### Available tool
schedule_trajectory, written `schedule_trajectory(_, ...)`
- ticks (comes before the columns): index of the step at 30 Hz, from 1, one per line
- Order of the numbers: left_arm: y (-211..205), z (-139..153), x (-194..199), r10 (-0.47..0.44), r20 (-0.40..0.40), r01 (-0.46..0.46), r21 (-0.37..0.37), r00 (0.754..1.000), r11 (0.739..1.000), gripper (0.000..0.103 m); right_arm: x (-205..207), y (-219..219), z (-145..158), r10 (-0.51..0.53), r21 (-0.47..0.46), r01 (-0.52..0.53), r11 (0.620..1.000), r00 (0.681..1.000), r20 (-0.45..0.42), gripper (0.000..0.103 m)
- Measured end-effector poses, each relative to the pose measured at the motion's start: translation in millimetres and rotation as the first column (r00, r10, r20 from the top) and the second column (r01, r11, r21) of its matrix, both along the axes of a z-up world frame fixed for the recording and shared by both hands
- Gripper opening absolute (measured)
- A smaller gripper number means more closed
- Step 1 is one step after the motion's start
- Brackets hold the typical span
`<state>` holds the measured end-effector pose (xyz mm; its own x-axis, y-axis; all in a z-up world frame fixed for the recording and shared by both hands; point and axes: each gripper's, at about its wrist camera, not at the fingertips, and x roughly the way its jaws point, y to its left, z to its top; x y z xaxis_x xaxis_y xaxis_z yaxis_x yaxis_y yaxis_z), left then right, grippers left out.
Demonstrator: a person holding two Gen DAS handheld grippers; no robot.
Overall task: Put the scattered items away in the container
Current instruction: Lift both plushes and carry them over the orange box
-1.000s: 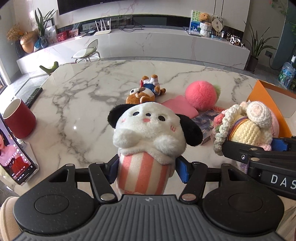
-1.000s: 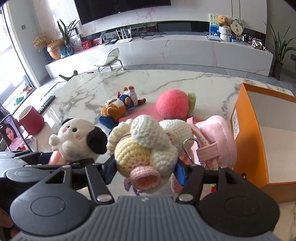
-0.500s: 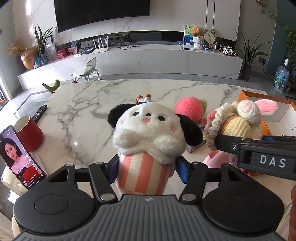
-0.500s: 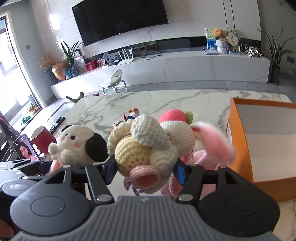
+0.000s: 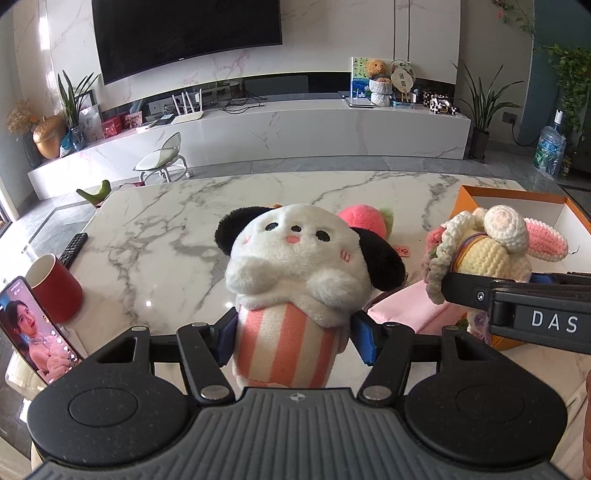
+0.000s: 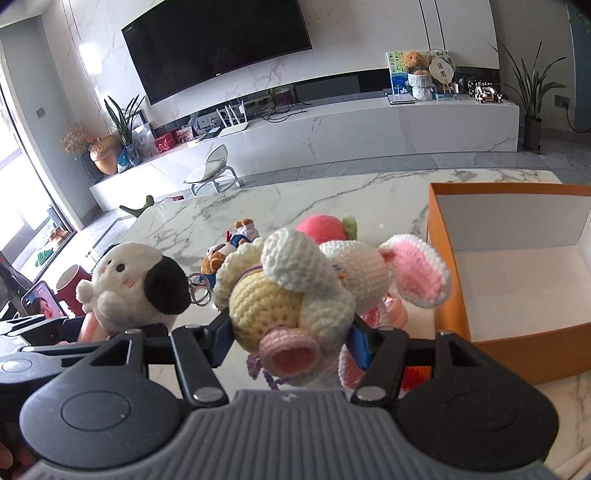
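Marble tabletop (image 5: pixel 155 236) carried peach plush (image 6: pixel 321 228) and orange box (image 6: pixel 524 343). Left gripper (image 5: pixel 293 334) clamped dog plush (image 5: pixel 295 266), right gripper (image 6: pixel 291 341) clamped crochet doll (image 6: pixel 288 295); both held aloft, apparently for boxing.

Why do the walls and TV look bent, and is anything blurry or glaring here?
Left wrist view: fisheye lens bows the TV and table edge; a small glare spot on the marble; the dog plush is sharp. Right wrist view: same bending, bright window washed out at left, crochet toy in focus.
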<state>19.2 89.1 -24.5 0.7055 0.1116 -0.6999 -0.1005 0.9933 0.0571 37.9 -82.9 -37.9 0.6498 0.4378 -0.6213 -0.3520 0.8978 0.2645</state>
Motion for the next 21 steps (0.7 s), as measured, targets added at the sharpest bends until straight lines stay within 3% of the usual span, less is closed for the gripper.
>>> schedule_trajectory(10, -40.2, 21.7, 21.6, -0.108, 0.045, 0.107, 0.032, 0.993, 0.994, 0.072, 3.9, -34.7, 31.3, -0.049, -0.021, 0.051, 0.998, 0.994, 0.099, 0.064)
schedule_trajectory(21, -95.2, 25.7, 55.9, -0.237, 0.060, 0.238, -0.009, 0.970, 0.971, 0.072, 21.5, -85.7, 51.3, -0.090, -0.062, 0.100, 0.993, 0.985, 0.149, 0.064)
